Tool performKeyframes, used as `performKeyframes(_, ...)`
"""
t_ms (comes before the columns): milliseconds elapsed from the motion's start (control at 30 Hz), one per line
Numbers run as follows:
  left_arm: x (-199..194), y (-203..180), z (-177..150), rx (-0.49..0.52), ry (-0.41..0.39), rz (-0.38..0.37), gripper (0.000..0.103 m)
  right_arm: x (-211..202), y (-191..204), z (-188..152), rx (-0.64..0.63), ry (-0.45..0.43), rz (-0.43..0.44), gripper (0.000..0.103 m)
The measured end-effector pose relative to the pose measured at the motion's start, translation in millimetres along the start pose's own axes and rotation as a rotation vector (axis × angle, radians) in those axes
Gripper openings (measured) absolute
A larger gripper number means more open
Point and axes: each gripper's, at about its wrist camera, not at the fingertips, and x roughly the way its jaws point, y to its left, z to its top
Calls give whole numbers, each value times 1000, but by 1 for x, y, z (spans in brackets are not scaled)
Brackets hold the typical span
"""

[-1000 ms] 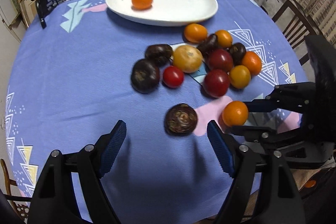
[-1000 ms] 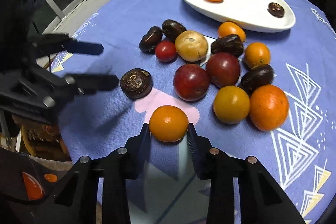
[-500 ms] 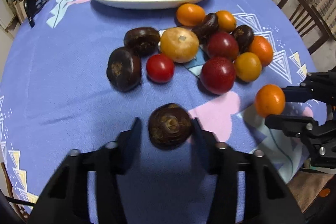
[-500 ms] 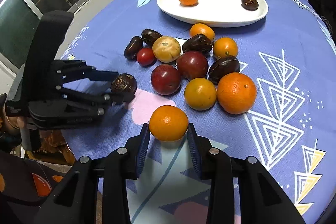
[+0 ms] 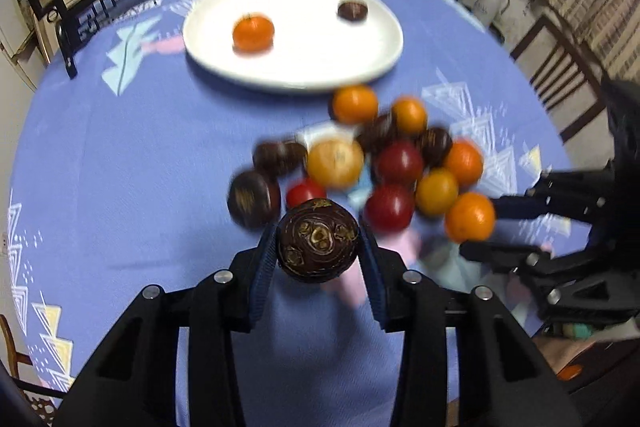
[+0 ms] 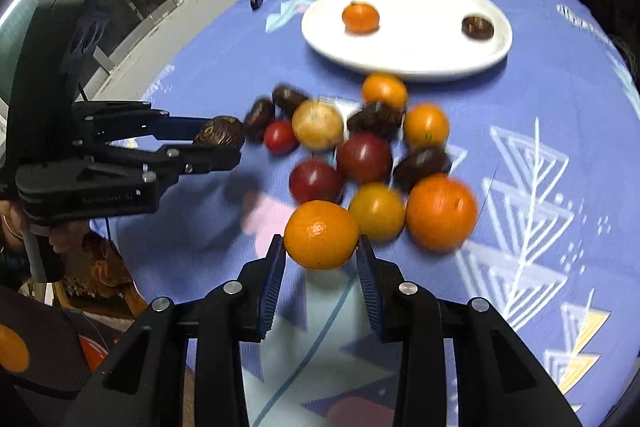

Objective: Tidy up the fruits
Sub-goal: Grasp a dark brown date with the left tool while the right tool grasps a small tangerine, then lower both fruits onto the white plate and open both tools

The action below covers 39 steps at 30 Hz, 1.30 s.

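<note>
Fruits point(image 5: 394, 163) cluster before plate point(image 5: 224, 59); left tongs point(image 5: 318, 247) clamp chestnut point(image 5: 318, 241), right tongs point(image 6: 321, 247) clamp orange point(image 6: 321, 234).

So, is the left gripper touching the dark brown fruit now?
Touching. In the left wrist view, both blue pads of the left gripper press against the sides of the dark brown fruit, with no gap on either side.

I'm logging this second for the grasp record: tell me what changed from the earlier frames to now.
The left gripper went from open to shut on the dark brown fruit and raised it clear of the cloth. The right gripper kept its orange and lifted it too. The plate and its two fruits stayed put.
</note>
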Motion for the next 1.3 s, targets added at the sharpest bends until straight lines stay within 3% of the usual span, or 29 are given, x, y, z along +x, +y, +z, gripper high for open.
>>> performKeyframes(333, -32, 17, 111, -6, -168, 52, 40, -50, -29, 95, -2, -214, -24, 37)
performKeyframes(500, -21, 26, 150, -19, -176, 83, 40, -51, -50, 135, 32, -272, -60, 37)
performKeyframes(833, 45, 45, 185, -65, -78, 131, 40, 1, -82, 162, 102, -213, -75, 37)
performKeyframes(1200, 86, 59, 202, -93, 2, 150, 41, 45, -95, 179, 109, -131, -107, 38)
performKeyframes(1267, 86, 60, 202, -107, -7, 155, 57, 45, -97, 180, 116, -126, -121, 61)
performKeyframes(1300, 83, 61, 203, -116, -17, 151, 61, 43, -97, 180, 120, -133, -122, 61)
